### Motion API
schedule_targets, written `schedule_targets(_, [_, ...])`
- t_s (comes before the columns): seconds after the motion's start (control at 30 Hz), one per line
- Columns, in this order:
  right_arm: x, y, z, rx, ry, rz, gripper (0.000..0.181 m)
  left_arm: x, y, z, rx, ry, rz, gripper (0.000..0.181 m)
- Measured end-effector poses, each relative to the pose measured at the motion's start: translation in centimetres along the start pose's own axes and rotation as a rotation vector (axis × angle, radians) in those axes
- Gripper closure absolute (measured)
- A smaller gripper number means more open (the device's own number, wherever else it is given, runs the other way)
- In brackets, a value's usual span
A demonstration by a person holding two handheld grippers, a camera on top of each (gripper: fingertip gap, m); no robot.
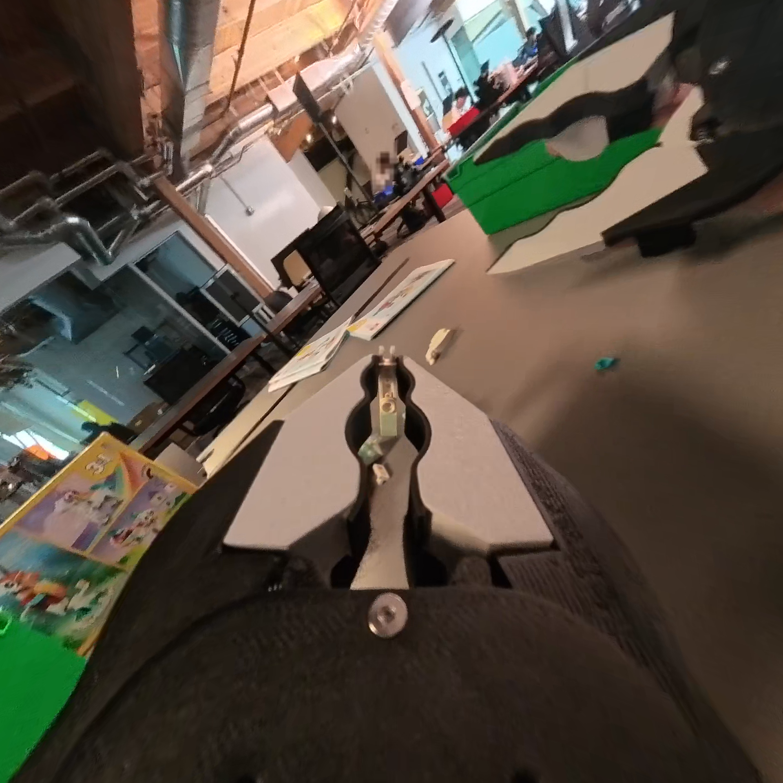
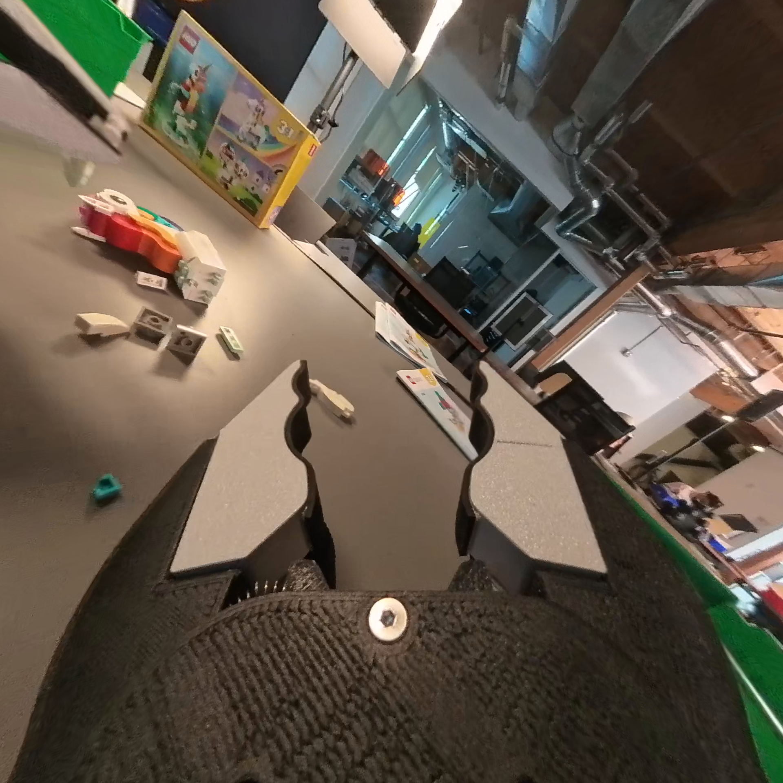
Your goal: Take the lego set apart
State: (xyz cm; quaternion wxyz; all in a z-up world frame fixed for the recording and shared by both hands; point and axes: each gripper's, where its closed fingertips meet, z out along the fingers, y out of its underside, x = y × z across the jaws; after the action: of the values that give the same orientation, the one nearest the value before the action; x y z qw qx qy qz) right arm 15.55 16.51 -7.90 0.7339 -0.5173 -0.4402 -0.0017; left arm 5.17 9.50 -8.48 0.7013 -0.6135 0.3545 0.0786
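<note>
Left gripper (image 1: 387, 373): we hold its fingers (image 1: 445, 423) nearly closed, pinching a thin pale-green piece (image 1: 389, 409) between them. Right gripper (image 2: 387, 373): fingers (image 2: 254, 457) spread wide, nothing between them.

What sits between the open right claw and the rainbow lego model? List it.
Loose pieces: two grey bricks, a white curved piece and a mint plate lie on the table between the right claw and the model.

Black ridged printed gripper (image 2: 387, 423) body, grey scalloped finger plates, silver hex screw (image 2: 387, 621)
</note>
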Motion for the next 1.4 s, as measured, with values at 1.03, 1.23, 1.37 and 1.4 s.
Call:
schedule_targets(1.03, [-1.4,-1.6,-1.0,0.056,-0.068,0.066,0.122,-3.5,0.9,-2.7,-0.020,-0.141,-0.222,0.174])
schedule_targets(1.23, [-2.6,-2.9,-1.4,0.132,-0.155,0.093,0.124,-1.3,-0.9,-2.3,0.104,0.088,-0.319,0.174])
schedule_targets(1.37, [-2.5,-5.5,-3.2,0.293,-0.151,0.084,0.125,0.6,-3.0,-2.4,0.226,0.264,-0.352,0.174])
schedule_targets(1.4, [-2.2,-5.9,-3.4,0.322,-0.137,0.085,0.126,0.8,-3.3,-2.5,0.246,0.287,-0.352,0.174])
